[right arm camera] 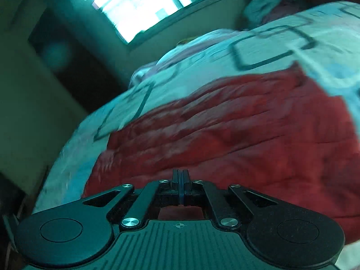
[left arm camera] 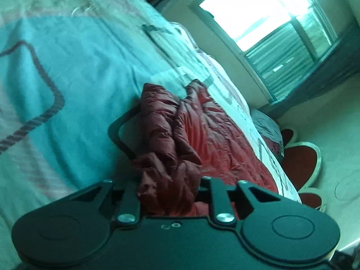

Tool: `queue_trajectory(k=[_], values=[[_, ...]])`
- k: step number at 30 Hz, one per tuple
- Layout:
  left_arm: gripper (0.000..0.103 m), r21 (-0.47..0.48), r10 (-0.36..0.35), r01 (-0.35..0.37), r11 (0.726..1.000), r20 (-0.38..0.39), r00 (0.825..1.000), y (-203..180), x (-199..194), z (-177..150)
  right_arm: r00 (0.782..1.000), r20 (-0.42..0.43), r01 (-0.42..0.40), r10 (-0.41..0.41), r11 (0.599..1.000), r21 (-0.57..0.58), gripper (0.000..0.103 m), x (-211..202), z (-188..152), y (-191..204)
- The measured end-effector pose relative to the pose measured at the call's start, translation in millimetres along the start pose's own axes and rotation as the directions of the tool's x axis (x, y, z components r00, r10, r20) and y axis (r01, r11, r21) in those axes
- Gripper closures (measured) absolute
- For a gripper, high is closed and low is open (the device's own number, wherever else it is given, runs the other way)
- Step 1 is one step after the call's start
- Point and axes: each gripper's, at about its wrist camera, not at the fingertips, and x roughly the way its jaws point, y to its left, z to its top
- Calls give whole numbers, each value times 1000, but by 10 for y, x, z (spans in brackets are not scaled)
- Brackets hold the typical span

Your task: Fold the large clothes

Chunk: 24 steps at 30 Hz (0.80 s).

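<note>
Fingers of the left gripper (left arm camera: pixel 167 180) are almost wholly hidden — a bunched fold of the red quilted jacket (left arm camera: pixel 191 135) fills the narrow gap between them, so they are clamped on that cloth, low in the middle of the left wrist view. Only part of a dark angular outline shows at the jacket's left edge; whether it is a finger or print on the bedspread (left arm camera: pixel 67 78) is hard to tell. Beyond, the jacket lies crumpled toward the bed's right edge, with a bright window (left arm camera: pixel 258 15) at upper right and a red rug (left arm camera: pixel 299 164) on the floor, partly cut off by the bed.

On the right gripper (right arm camera: pixel 180 187) the fingers are pressed flat together with nothing between them, above the jacket, which spreads blurred across the right half of that view.
</note>
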Motion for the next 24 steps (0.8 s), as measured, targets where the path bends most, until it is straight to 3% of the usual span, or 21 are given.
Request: queue_trajectory(k=[3,6,10,14,16,18,21,24], values=[[88,6,-36,36,999,11,999,-37,-81,33,996,-79,47,-47,999,-2,103,308,-79,-54],[88,81,-116,113,990,33,993,-246,-227,92,993,-102,66,-65,998,16,103,474,-147,-141],[88,279,-226,213,936,12,974,-787,-383,94,992,-97,80,-77,996,29,103,539,-191,-200],[88,385,-196,183,905,-5,981,-1098,-378,46,993,-101,73,-64,993,94,103,548,-127,-236],[88,404,-180,172,898,-16,983,-1105,-370,58,998,-47,51,-45,989,137,103,317,-52,-266],[88,400,-182,176,899,-24,983,-1066,-379,85,999,-26,44,-41,994,105,103,79,-31,-220],[88,393,-182,180,902,-34,983,-1036,-386,117,996,-70,56,-49,994,97,103,-92,-84,-220],[89,392,-205,208,896,-50,978,-1086,-397,118,988,-150,63,-47,992,109,103,58,-229,-219]])
